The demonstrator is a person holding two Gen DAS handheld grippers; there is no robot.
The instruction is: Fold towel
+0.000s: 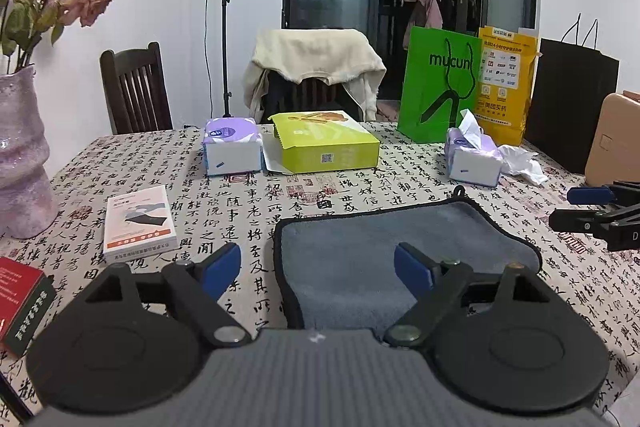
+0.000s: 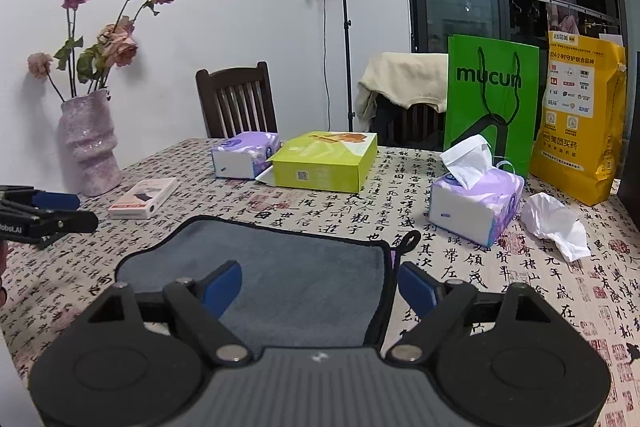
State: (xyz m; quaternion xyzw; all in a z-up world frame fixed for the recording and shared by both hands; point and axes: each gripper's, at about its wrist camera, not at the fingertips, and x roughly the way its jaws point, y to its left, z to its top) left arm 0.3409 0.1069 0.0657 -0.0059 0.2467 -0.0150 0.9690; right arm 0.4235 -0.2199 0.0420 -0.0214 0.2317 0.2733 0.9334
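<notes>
While both sets of jaws stand spread wide and grip nothing, the grey towel (image 1: pixel 408 259) lies flat on the table, low and centre in each frame. Left gripper (image 1: pixel 318 265): the towel's left black-bound edge runs up between its 2 blue pads, and the cloth passes behind the right-hand pad. Right gripper (image 2: pixel 320 285): the towel (image 2: pixel 280 275) fills the gap between its pads, and the right bound edge with its hanging loop (image 2: pixel 408 241) sits just inside the right-hand pad. Whether the pads touch the cloth cannot be told. The towel's near edge is hidden behind each gripper body. In the left wrist view the right gripper (image 1: pixel 576 209) shows only partly, cut off at the right edge. The surface is a tablecloth (image 1: pixel 224 195) printed with black calligraphy. At upper centre of the right wrist view lie a lime-green box (image 2: pixel 326 161) and 2 purple tissue packs (image 2: pixel 476 203); a crumpled tissue (image 2: pixel 556 221) lies at right. A vase (image 2: pixel 88 143) of dried flowers stands at left, a lamp stand (image 2: pixel 346 27) against the white wall.
</notes>
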